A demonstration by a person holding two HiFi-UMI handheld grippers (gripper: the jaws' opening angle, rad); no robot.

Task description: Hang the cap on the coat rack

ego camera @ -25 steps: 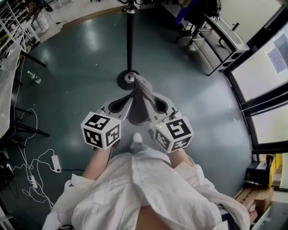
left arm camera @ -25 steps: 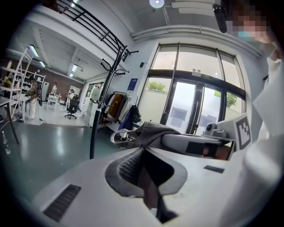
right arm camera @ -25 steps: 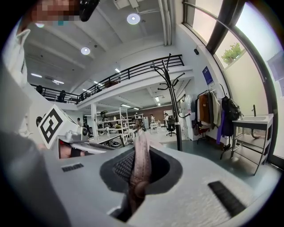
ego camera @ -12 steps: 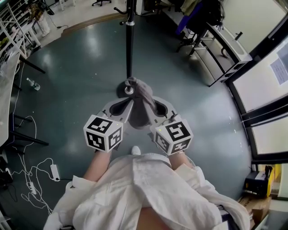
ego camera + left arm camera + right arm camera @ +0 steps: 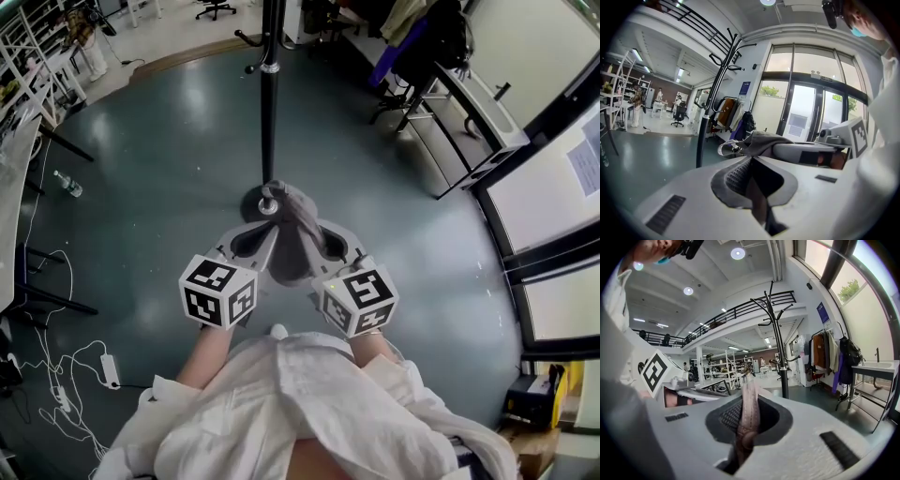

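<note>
both claws are pinching the cap (image 5: 294, 232) right now. the left gripper (image 5: 751, 163) has its jaws pressed together on a dark fold of the fabric, and in the right gripper view the right gripper (image 5: 746, 404) is clamped on a pinkish-grey strip of it that runs up out of the jaw hollow. so the cap hangs stretched between the two, a grey lump with its strap loop poking out toward the coat rack (image 5: 268, 122).

from the head view the cap sits on the near side of the coat rack, right over its round base (image 5: 251, 199), low down and well below the hooks (image 5: 247, 39) up top. not on any hook yet. the marker cubes (image 5: 217, 291) are on the near side again, further from the coat rack than the cap, just in front of the person's white shirt (image 5: 309, 403).
</note>
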